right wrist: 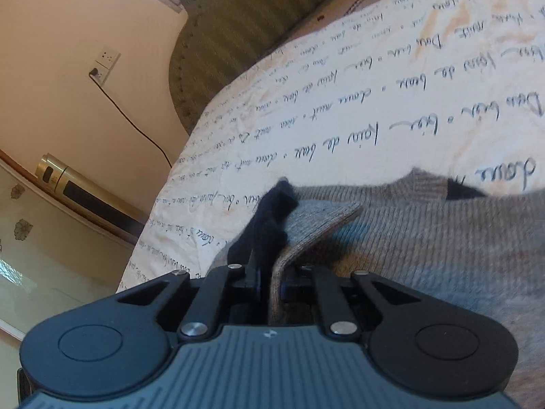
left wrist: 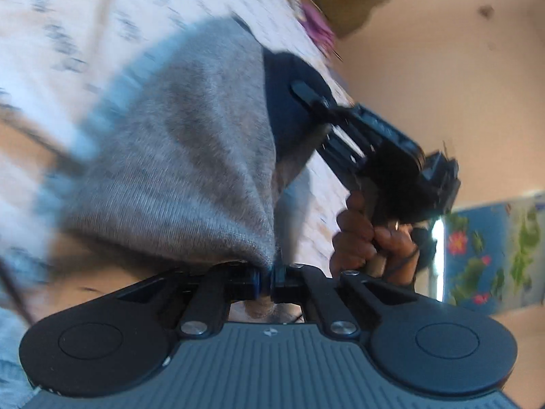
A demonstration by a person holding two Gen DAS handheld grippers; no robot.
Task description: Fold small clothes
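Both sets of jaws were clamped on cloth. The left gripper (left wrist: 267, 281) pinched an edge of the grey knitted garment (left wrist: 190, 156) right at its pads, with a little cloth poking through behind them. The right gripper (right wrist: 272, 283) was closed on another grey edge, next to a dark navy trim (right wrist: 272, 214).

The garment lay on the script-printed bedspread (right wrist: 340, 95), fanning forward from each grip. In the left wrist view it ran away from the jaws towards the upper left, with the right gripper (left wrist: 306, 93) at its far navy end and the person's right hand (left wrist: 368, 242) on that handle. The two pinch points thus appeared to sit on opposite ends of one edge, the cloth slack between them.

Judgement: the fold would turn on carrying this held edge forward over the body of the garment, both hands together. Neither hand seemed nearer the far side.
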